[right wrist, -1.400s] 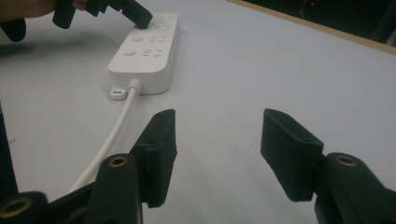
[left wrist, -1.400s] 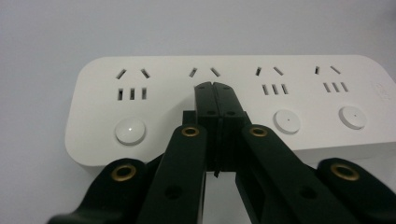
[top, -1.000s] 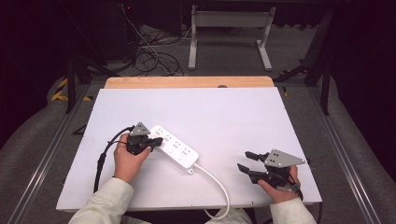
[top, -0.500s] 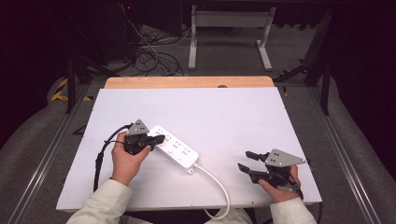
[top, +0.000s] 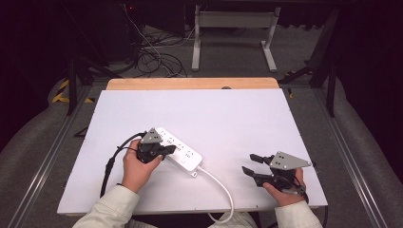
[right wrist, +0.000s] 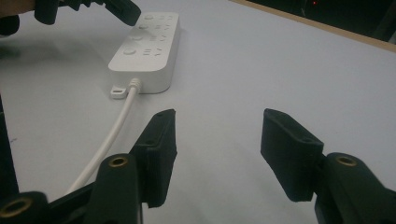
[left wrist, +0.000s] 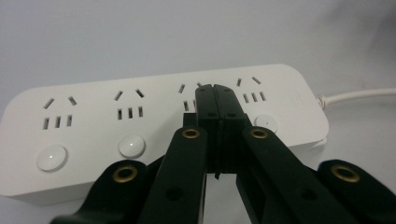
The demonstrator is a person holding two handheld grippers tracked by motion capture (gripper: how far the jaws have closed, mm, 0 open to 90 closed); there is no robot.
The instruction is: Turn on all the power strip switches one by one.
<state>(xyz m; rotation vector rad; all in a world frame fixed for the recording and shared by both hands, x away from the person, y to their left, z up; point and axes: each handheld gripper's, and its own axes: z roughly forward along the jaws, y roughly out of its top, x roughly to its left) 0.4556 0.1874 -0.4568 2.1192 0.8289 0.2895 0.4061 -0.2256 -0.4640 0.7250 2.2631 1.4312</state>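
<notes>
White table (top: 247, 123) bearing a white power strip (top: 179, 154) left of centre, lying diagonally, its white cord (top: 219, 183) running toward the near edge. Left gripper (top: 167, 149), jaws pressed together with nothing between them, tips over the strip's third socket group (left wrist: 190, 95). Right gripper (top: 250, 163), jaws apart, hovering well right of the strip.

Surface: my white table top (top: 247, 123) | far edge: bare wooden strip (top: 190, 83) | floor beyond: tangled dark cables (top: 157, 59), white metal frame legs (top: 233, 28) | left floor: yellow-black striped tape (top: 61, 91)
</notes>
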